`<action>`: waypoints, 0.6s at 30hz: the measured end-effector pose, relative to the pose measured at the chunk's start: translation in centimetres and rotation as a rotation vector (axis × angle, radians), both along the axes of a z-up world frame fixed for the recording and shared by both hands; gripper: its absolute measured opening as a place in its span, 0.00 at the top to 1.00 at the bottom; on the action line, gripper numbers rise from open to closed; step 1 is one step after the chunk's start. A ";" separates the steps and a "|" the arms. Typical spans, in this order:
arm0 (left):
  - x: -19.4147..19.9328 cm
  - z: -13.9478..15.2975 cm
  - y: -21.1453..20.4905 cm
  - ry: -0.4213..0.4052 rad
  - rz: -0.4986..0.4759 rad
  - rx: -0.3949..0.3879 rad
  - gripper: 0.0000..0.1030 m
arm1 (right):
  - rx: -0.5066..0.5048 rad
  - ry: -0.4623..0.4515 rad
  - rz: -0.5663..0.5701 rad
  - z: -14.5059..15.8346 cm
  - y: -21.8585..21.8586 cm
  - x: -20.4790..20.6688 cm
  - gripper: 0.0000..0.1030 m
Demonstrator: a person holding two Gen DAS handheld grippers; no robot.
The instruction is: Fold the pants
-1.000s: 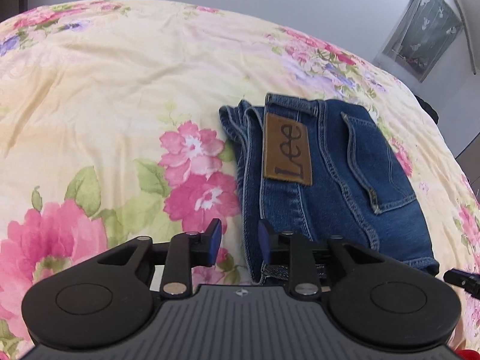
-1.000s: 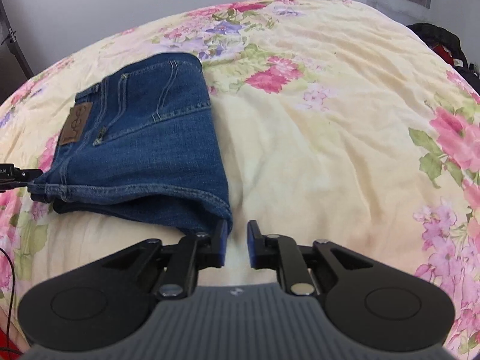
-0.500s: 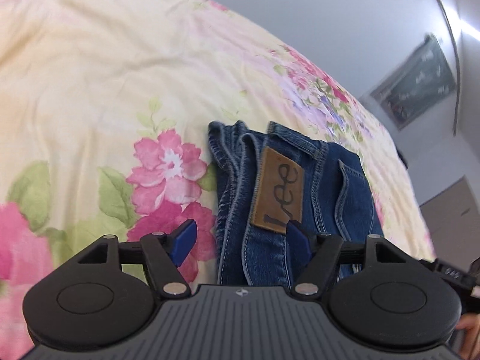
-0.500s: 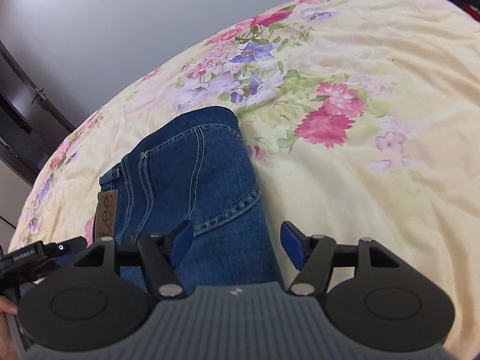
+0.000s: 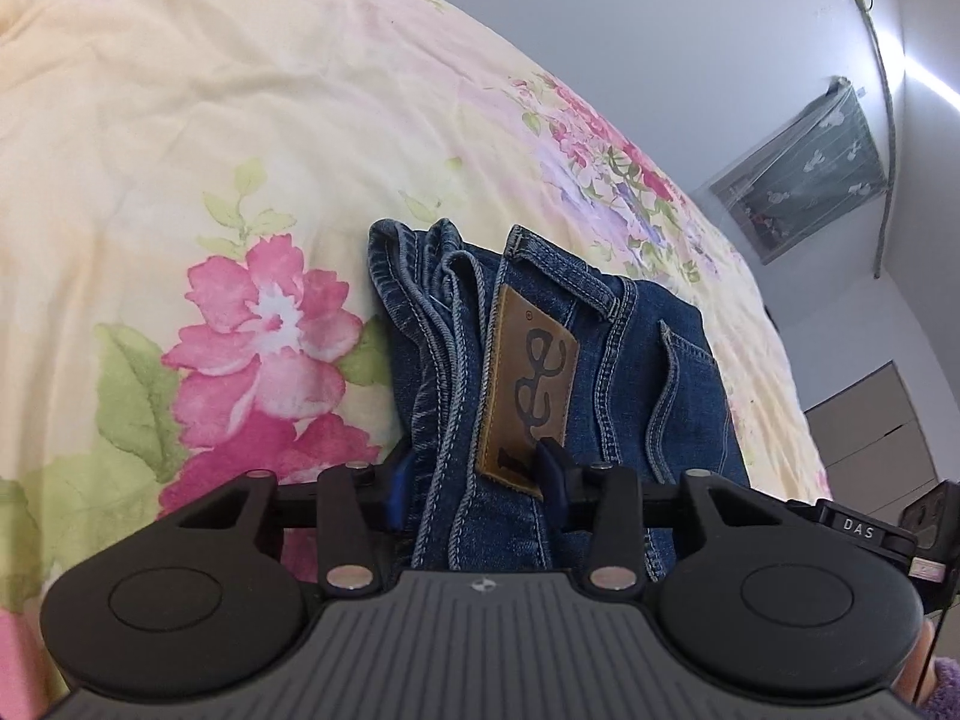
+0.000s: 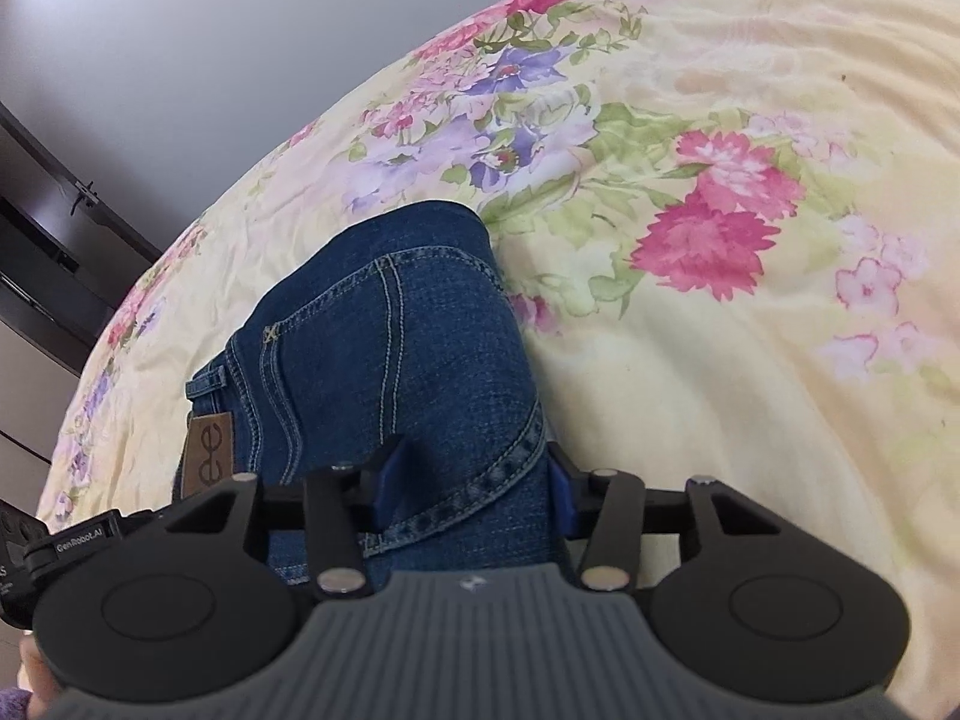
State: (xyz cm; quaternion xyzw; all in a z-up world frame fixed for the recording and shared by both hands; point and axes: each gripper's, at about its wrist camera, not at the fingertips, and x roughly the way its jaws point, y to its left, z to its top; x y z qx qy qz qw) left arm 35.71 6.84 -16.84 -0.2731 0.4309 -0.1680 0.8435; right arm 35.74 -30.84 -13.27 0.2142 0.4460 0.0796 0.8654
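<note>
Around jeans (image 5: 606,360), grippers now wider.

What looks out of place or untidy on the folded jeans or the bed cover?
Nothing stands out. The jeans lie folded in a compact stack on the floral bed cover, layers roughly aligned at the waistband. The left tool and right tool each straddle an end.

Matt denim pants (image 5: 606,360) – leather-look patch (image 5: 528,384) – on smooth cloth bedspread (image 5: 180,150).

"ee" on jeans patch (image 5: 528,384)
</note>
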 end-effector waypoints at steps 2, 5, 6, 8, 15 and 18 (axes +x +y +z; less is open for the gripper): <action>-1.0 1.5 -0.2 -0.023 0.012 0.091 0.45 | -0.099 -0.041 0.013 1.2 1.1 -1.1 0.47; -3.0 4.0 -0.8 -0.065 0.019 0.207 0.39 | -0.246 -0.125 0.030 3.7 2.9 -3.5 0.43; -3.8 4.9 -1.0 -0.080 0.020 0.241 0.39 | -0.277 -0.156 0.041 4.7 3.4 -4.7 0.40; -5.8 6.9 -1.8 -0.123 0.031 0.314 0.33 | -0.321 -0.207 0.052 6.4 4.5 -7.0 0.38; -12.5 11.4 -4.7 -0.185 0.050 0.478 0.21 | -0.380 -0.298 0.073 9.4 7.5 -15.8 0.37; -14.7 12.2 -5.7 -0.206 0.051 0.515 0.21 | -0.365 -0.311 0.065 9.6 8.3 -18.8 0.37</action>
